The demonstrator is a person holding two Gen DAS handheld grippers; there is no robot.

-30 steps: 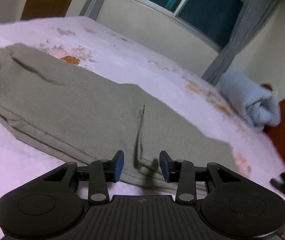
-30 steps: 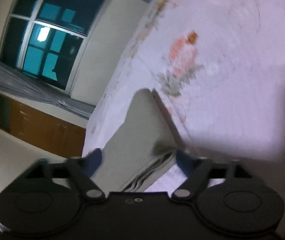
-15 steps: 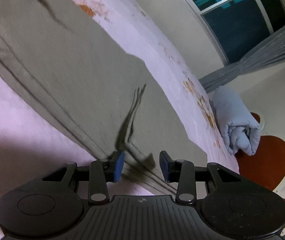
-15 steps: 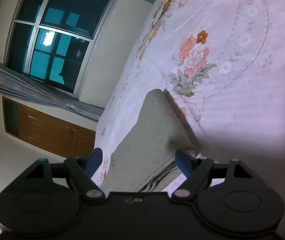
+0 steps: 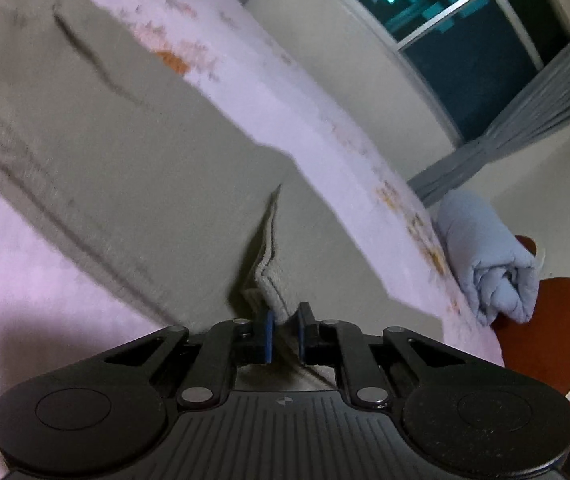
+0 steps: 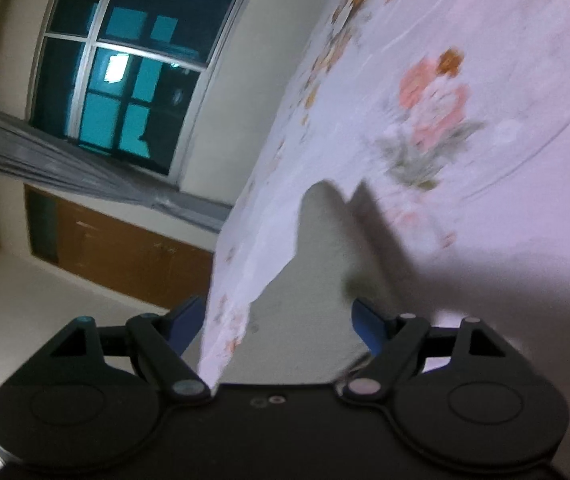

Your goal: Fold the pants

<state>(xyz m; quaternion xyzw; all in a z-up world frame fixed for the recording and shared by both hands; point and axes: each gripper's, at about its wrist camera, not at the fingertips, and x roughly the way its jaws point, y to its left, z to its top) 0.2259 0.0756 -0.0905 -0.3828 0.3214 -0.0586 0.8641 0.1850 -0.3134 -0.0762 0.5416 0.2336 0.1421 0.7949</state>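
Grey-green pants [image 5: 133,152] spread flat on bed [image 5: 25,264] with pink floral sheet, long crease running across cloth. Left tongs [image 5: 285,330] clenched on raised fold at near hem, blue pads [image 5: 269,334] pressed against pinched fabric. Right tongs [image 6: 273,320] released, spread wide, hovering over another end of pants [image 6: 325,280], cloth between fingers but not gripped. Rolled pale blue blanket [image 5: 485,264] at right end of bed, by reddish-brown headboard [image 5: 557,328]. Dark window [image 6: 125,76] and grey curtain [image 6: 65,168] on far wall.
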